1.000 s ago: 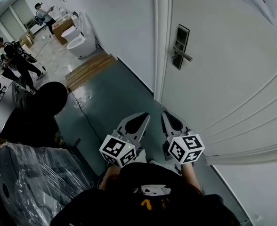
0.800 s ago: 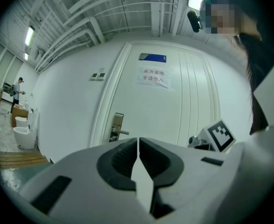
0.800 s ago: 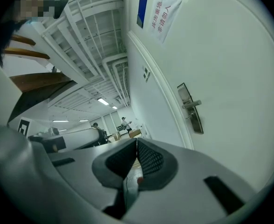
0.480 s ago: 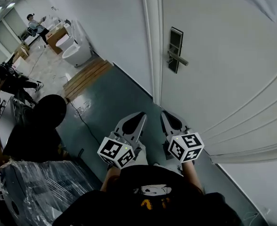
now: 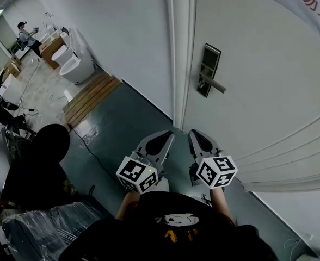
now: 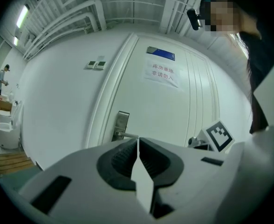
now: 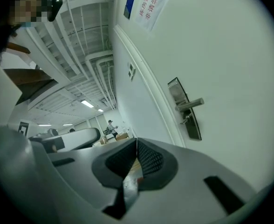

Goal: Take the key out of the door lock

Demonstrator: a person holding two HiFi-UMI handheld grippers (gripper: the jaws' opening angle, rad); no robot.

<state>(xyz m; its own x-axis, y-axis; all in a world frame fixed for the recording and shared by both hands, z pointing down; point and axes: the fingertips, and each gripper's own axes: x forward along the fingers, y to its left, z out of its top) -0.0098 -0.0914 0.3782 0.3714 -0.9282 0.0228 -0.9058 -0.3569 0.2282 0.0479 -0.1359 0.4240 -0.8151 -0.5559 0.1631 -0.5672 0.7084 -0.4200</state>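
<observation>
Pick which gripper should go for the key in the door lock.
Right, probably. The right gripper sits on the side of the lock, and its view shows the key below the handle. Both jaws are shut.

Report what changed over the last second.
Only the head view shifted: the lock plate sits lower in the picture and more of the door sign shows. Nothing was gripped or let go. The left hand-held gripper and right hand-held gripper stayed shut, side by side, low and short of the lock plate.
</observation>
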